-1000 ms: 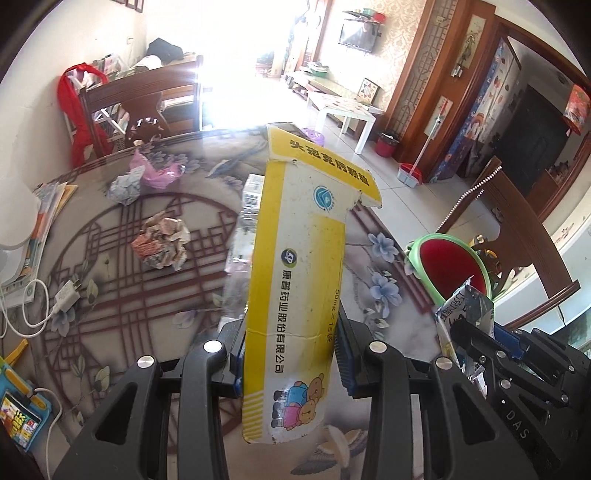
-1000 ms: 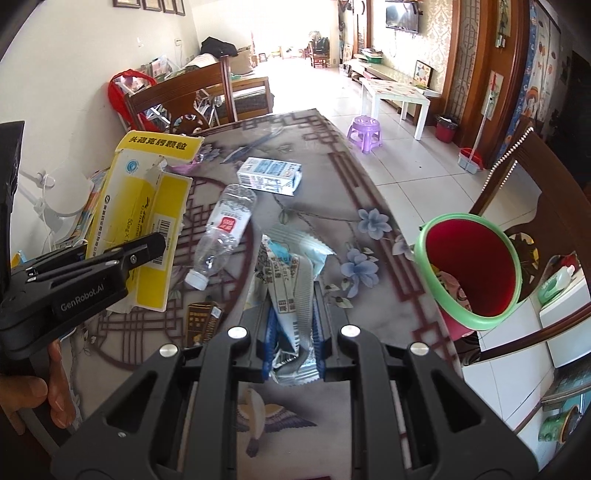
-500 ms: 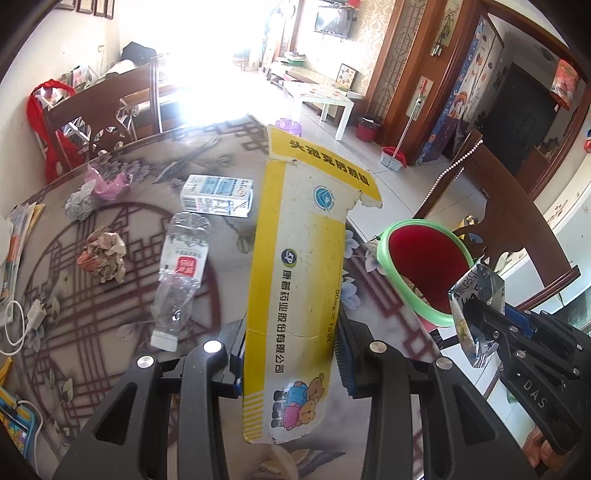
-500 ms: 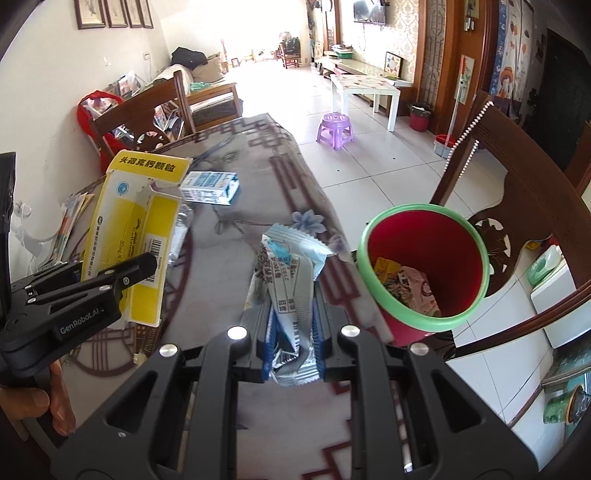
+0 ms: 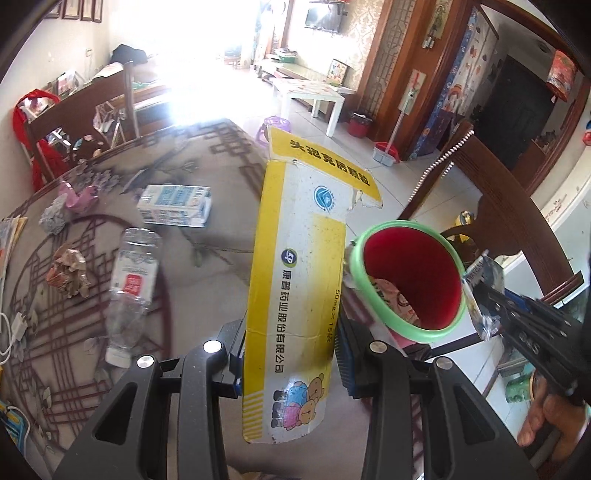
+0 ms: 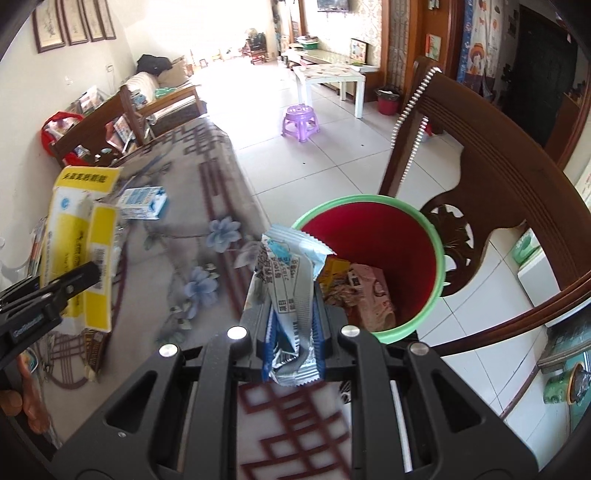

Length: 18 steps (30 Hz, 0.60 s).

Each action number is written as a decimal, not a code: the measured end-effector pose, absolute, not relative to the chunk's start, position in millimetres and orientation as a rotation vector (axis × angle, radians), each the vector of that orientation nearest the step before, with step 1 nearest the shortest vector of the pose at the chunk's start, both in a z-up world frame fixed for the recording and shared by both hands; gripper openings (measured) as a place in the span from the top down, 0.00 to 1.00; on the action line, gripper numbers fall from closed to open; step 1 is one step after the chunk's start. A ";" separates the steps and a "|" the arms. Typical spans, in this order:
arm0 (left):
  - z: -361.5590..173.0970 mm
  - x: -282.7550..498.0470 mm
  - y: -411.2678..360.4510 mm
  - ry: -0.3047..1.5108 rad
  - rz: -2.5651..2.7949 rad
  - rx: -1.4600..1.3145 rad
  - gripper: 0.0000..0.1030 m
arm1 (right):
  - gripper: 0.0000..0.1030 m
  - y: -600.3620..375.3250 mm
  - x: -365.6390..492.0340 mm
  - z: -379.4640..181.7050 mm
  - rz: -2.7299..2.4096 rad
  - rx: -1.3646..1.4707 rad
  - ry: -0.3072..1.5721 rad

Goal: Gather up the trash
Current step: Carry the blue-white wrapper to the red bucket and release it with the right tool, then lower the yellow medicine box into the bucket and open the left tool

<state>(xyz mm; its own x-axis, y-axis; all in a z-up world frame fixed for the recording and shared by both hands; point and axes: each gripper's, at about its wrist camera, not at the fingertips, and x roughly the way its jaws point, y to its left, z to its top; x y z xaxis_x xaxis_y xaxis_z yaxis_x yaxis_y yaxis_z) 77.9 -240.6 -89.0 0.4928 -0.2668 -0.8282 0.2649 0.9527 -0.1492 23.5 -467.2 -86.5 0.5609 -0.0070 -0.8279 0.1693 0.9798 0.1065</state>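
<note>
Our left tool (image 5: 291, 347) grips the yellow box (image 5: 299, 280), our right tool (image 6: 291, 332) the wrapper (image 6: 291, 291), beside the red bin (image 6: 388, 236)

Bin's (image 6: 437, 254) near rim hidden behind silver wrapper (image 6: 291, 295), yellow carton (image 5: 295, 288) covering part of the table (image 5: 207, 258), its small print blurred, bin contents partly unreadable

- A long living room with a pale tiled floor (image 6: 325, 155) stretches toward blown-out daylight at the far end.
- A white low table (image 6: 328, 79) and a purple plastic stool (image 6: 300, 122) stand on the tiles.
- A dark carved wooden chair (image 6: 491, 192) is close by.
- Framed pictures (image 6: 74, 22) hang on the white wall.
</note>
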 end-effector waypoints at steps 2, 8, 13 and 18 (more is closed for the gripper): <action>-91.5 78.4 -252.6 1.013 -0.344 0.000 0.66 | 0.83 -484.7 33.0 -95.5 -0.127 0.179 0.985; -103.1 89.0 -287.0 1.029 -0.411 0.036 0.66 | 0.82 -532.4 64.2 -121.2 -0.156 0.219 1.009; -113.7 105.7 -318.0 1.036 -0.454 0.058 0.66 | 0.49 -560.4 78.5 -132.7 -0.199 0.253 0.998; -124.9 119.4 -360.1 1.042 -0.532 0.101 0.66 | 0.45 -584.2 68.6 -122.2 -0.252 0.285 0.960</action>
